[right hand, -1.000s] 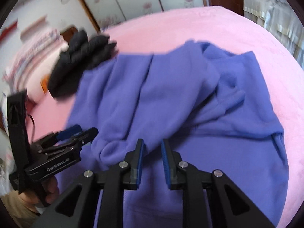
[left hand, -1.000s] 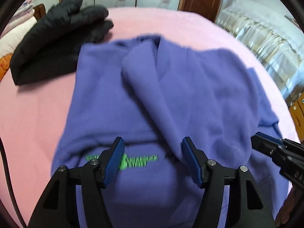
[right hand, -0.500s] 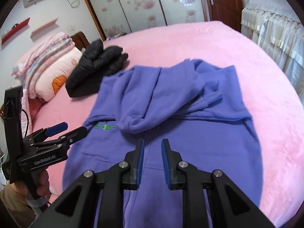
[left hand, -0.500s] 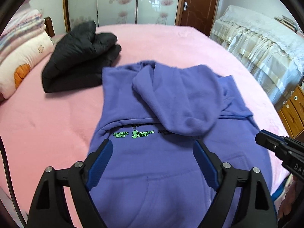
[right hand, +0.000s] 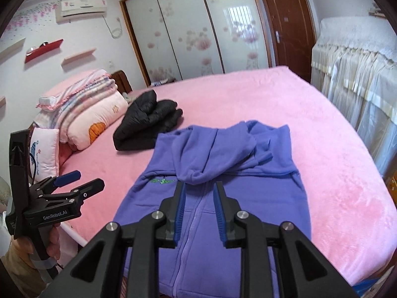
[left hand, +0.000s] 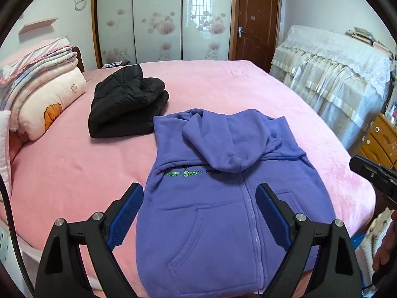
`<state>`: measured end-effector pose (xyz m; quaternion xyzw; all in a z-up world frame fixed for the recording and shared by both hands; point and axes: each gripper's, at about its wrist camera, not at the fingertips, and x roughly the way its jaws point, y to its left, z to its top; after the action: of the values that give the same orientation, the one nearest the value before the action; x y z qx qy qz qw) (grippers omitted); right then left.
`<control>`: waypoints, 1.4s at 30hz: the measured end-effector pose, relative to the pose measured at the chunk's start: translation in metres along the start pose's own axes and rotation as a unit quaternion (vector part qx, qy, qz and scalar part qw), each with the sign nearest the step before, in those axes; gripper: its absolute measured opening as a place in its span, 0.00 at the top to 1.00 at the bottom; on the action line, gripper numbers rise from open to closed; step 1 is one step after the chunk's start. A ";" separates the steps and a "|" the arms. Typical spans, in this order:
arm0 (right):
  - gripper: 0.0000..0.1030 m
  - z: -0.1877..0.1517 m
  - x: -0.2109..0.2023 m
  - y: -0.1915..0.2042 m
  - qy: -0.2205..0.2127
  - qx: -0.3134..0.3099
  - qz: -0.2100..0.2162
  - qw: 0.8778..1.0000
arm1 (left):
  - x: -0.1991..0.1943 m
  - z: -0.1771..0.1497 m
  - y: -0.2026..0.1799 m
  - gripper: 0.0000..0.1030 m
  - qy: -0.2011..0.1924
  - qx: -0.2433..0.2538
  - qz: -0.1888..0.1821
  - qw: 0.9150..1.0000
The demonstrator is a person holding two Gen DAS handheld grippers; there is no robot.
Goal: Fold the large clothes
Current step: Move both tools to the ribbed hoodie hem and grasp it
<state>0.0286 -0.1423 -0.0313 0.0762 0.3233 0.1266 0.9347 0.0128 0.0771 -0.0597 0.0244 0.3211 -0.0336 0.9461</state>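
Observation:
A purple zip hoodie (left hand: pixel 223 213) lies flat on the pink bed (left hand: pixel 74 168), front up, sleeves folded in and hood turned down over the chest. It also shows in the right wrist view (right hand: pixel 223 173). My left gripper (left hand: pixel 199 211) is wide open and empty, held above the hoodie's lower half. My right gripper (right hand: pixel 198 198) is open with a narrow gap, empty, above the hoodie's zip. The left gripper also shows in the right wrist view (right hand: pixel 77 181), off the bed's left edge.
A folded black puffer jacket (left hand: pixel 126 101) lies on the bed beyond the hoodie, to its left. Stacked quilts and pillows (left hand: pixel 39 87) sit at the left. A cloth-covered piece of furniture (left hand: pixel 335 79) and a wooden drawer unit (left hand: pixel 379 139) stand to the right.
Both grippers have pulled back and up from the hoodie toward the bed's near edge. The left jaws opened wider and the right jaws opened slightly. The hoodie lies still, hood down.

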 end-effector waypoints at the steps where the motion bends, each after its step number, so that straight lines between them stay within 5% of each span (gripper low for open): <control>1: 0.77 -0.003 -0.008 0.001 -0.010 -0.007 -0.005 1.000 | -0.004 -0.003 0.002 0.12 -0.002 -0.001 0.000 1.000; 10: 0.77 -0.037 -0.033 -0.009 -0.033 -0.044 -0.039 0.998 | 0.000 -0.052 0.032 0.11 0.030 -0.037 0.001 0.999; 17: 0.77 -0.072 -0.023 -0.037 0.018 -0.024 -0.025 0.999 | 0.023 -0.095 0.064 0.11 0.075 -0.079 0.006 0.994; 19: 0.68 -0.082 -0.018 -0.046 0.037 -0.012 -0.024 0.999 | 0.030 -0.105 0.073 0.11 0.092 -0.087 0.013 0.992; 21: 0.35 -0.091 -0.013 -0.054 0.058 -0.013 -0.032 0.998 | 0.039 -0.115 0.081 0.10 0.109 -0.098 0.015 0.989; 22: 0.33 -0.097 -0.011 -0.058 0.069 -0.014 -0.036 0.997 | 0.045 -0.121 0.086 0.10 0.121 -0.106 0.014 0.987; 34: 0.33 -0.151 0.021 -0.137 0.173 0.045 -0.085 0.980 | 0.092 -0.189 0.120 0.10 0.213 -0.176 -0.004 0.961; 42: 0.36 -0.180 0.034 -0.171 0.225 0.113 -0.027 0.967 | 0.107 -0.210 0.129 0.11 0.223 -0.193 -0.059 0.954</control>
<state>-0.0259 -0.2851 -0.2303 0.1422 0.5396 0.0776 0.8262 -0.0197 0.2148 -0.2875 -0.1711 0.5251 -0.0208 0.8334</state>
